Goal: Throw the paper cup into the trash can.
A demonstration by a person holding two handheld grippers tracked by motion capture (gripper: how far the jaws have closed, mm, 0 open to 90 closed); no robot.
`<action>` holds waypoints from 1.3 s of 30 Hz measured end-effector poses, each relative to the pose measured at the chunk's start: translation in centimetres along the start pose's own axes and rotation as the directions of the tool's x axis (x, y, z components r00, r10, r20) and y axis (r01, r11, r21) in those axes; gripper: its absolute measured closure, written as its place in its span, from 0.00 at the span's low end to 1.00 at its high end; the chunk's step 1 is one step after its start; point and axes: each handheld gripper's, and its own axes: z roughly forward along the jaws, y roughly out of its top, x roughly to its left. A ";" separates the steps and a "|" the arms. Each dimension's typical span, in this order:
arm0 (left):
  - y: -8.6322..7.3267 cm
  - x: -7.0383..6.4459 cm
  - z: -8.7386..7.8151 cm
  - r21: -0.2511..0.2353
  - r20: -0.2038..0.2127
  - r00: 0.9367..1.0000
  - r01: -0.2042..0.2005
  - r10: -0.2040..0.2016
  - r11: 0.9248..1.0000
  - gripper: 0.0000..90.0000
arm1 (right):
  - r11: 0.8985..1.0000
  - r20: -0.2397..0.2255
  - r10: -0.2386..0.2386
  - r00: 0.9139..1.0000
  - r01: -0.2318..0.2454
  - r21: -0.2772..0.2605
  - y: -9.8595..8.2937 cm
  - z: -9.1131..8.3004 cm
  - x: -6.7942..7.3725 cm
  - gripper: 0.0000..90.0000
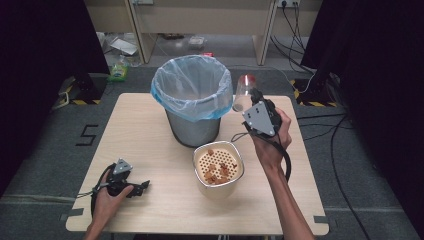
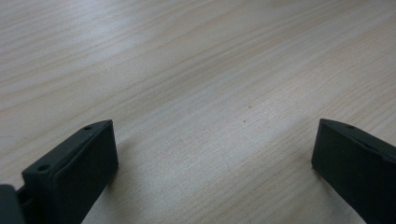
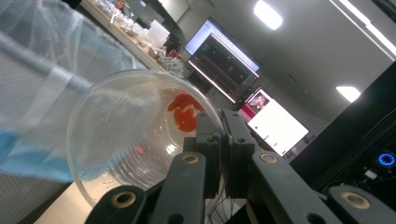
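Beside the lined bin (image 1: 192,100), the right tongs (image 1: 256,98) pinch a clear plastic cup (image 3: 140,135) by its rim, tipped sideways above the worktop (image 1: 150,130). It looks light, thin, easily crushed; the rim seems stiffest. The left tongs (image 2: 210,163) rest released.

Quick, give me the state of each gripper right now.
Left gripper: open, holding nothing, low over the light wooden table.
Right gripper: shut on the rim of the clear plastic cup, tipped beside the blue-lined bin.
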 end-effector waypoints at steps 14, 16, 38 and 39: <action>0.0 0.0 0.0 0.000 -0.001 1.000 -0.001 0.001 1.000 0.00 | 0.999 -0.054 0.003 0.999 -0.005 -0.039 6.5 4.2 -0.3 0.97; 0.0 0.0 0.0 0.000 -0.001 1.000 -0.001 0.001 1.000 0.00 | 0.999 -0.076 0.017 0.997 -0.020 -0.038 7.1 4.9 0.2 0.97; 0.0 0.0 0.0 -0.001 -0.001 1.000 -0.002 0.002 1.000 0.00 | 0.992 -0.219 0.099 0.971 -0.077 0.105 8.3 11.3 3.9 0.78; 0.0 0.0 0.0 -0.001 -0.002 1.000 -0.003 0.003 1.000 0.00 | 0.992 -0.217 0.093 0.972 -0.072 0.106 8.3 11.2 3.7 0.78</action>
